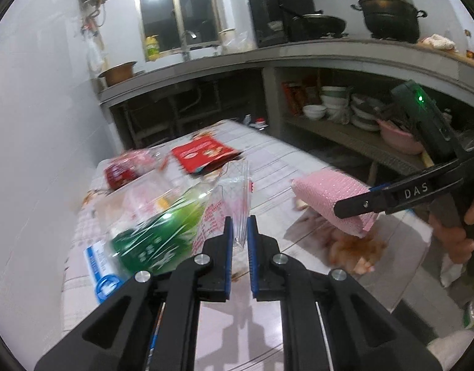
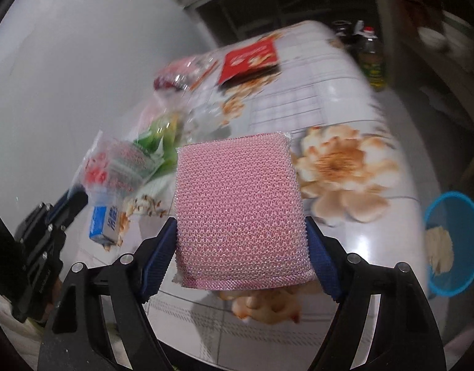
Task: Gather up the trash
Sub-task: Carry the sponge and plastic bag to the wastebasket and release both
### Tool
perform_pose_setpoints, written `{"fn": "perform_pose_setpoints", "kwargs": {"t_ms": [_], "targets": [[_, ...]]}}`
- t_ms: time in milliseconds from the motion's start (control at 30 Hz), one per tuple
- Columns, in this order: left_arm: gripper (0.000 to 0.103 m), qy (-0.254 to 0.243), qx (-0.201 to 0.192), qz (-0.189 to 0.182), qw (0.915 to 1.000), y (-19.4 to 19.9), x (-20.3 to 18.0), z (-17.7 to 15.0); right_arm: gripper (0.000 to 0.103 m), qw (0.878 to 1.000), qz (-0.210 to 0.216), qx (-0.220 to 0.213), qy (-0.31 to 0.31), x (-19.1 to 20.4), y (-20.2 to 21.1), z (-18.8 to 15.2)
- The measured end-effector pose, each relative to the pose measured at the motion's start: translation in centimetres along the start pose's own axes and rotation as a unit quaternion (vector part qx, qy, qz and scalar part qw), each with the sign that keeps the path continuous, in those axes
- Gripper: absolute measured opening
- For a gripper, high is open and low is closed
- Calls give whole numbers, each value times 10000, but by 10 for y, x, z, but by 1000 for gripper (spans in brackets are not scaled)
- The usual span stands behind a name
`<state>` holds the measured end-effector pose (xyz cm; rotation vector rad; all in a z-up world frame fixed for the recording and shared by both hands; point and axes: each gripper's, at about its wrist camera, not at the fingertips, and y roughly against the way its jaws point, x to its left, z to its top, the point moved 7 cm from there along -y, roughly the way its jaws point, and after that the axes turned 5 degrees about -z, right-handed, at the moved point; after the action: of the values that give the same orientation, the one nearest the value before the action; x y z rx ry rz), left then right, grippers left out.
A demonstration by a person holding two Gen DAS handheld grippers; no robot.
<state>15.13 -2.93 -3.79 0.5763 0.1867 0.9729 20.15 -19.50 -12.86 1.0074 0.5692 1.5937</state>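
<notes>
I count one pink sponge (image 2: 240,207), one clear bag (image 1: 162,216) of packets on my left, one red packet (image 1: 202,154) far on the table, one red pouch (image 1: 128,168) left of it, one blue box (image 2: 104,224) near left, and one blue basket (image 2: 454,244) on my right; two grippers, mine

The left gripper (image 1: 240,232) is pinching a clear plastic bag (image 1: 162,213) of wrappers, which is trailing toward ten o'clock. At three o'clock, the right gripper (image 1: 345,208) is clasping a pink sponge (image 1: 326,198) above the table (image 1: 286,157).
</notes>
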Motion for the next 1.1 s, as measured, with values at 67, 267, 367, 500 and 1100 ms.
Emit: {"fn": "perform_pose_setpoints", "kwargs": {"t_ms": [67,267,367,500,1100], "targets": [[8,-11,-32,-211,9998,-4,-12,9,75,9996,52,-143,-242,-13,13,1],[8,226,93,-1274,9916,-28,-58,42,75,9912,-9,-670,-1140,-70,55,-3],[8,449,236,-1895,9806,-46,-85,61,75,9808,-60,-914,-1720,-111,74,-11],[8,840,746,-2913,9500,-87,-139,86,75,9573,-258,-1141,-2644,-177,93,-33],[19,759,3260,-3638,8692,-297,-362,67,83,8679,-297,-937,-4868,-386,45,-106]]}}
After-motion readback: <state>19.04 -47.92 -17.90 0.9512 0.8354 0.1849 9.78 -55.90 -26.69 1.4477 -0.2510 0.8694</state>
